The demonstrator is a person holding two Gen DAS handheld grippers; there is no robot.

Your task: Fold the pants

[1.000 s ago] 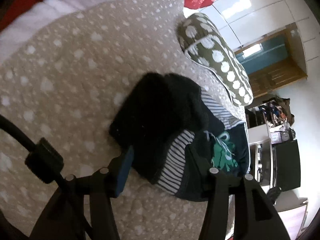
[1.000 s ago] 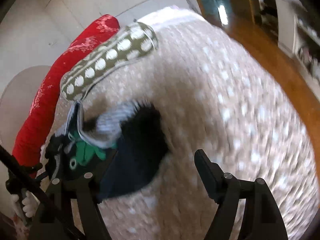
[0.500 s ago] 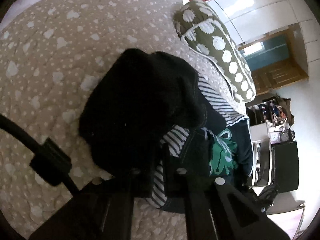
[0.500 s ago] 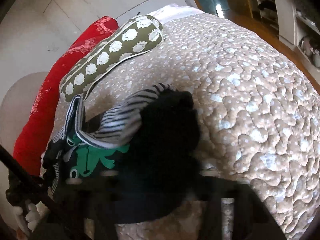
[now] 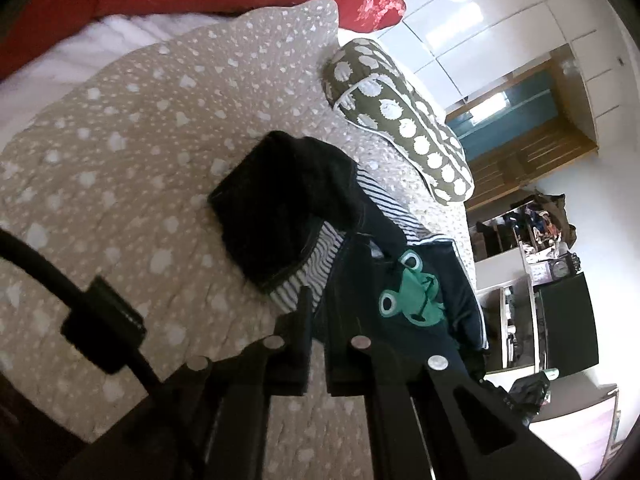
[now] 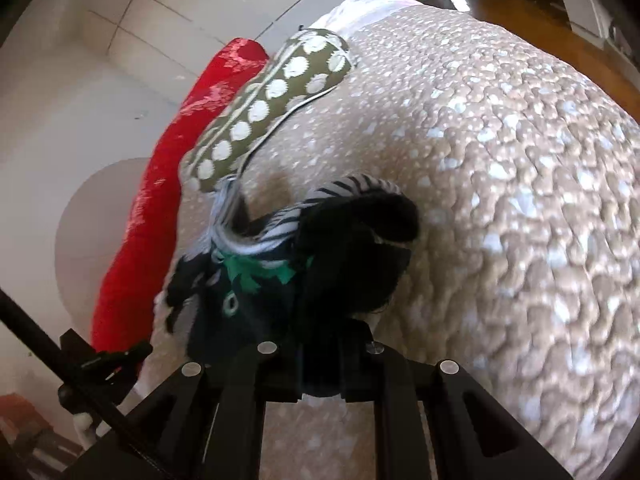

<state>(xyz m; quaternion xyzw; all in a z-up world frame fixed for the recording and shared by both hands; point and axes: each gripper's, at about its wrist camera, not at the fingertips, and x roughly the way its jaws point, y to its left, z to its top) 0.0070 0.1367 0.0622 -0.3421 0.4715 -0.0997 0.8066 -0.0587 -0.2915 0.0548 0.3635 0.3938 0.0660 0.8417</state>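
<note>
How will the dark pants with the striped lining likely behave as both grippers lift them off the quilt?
Probably floppy: the pants already lie bunched in soft folds, so unheld parts should sag. Likely light, since thin pinches by the left gripper and right gripper carry them. The textured quilt may drag trailing fabric.

A beige spotted quilt (image 5: 132, 168) covers the bed, with an olive pillow (image 5: 400, 120) and red pillow (image 6: 160, 200). White tiled walls (image 5: 500, 12) reflect light. Beyond lie wood floor (image 6: 560, 48) and shelves (image 5: 532, 232).
</note>
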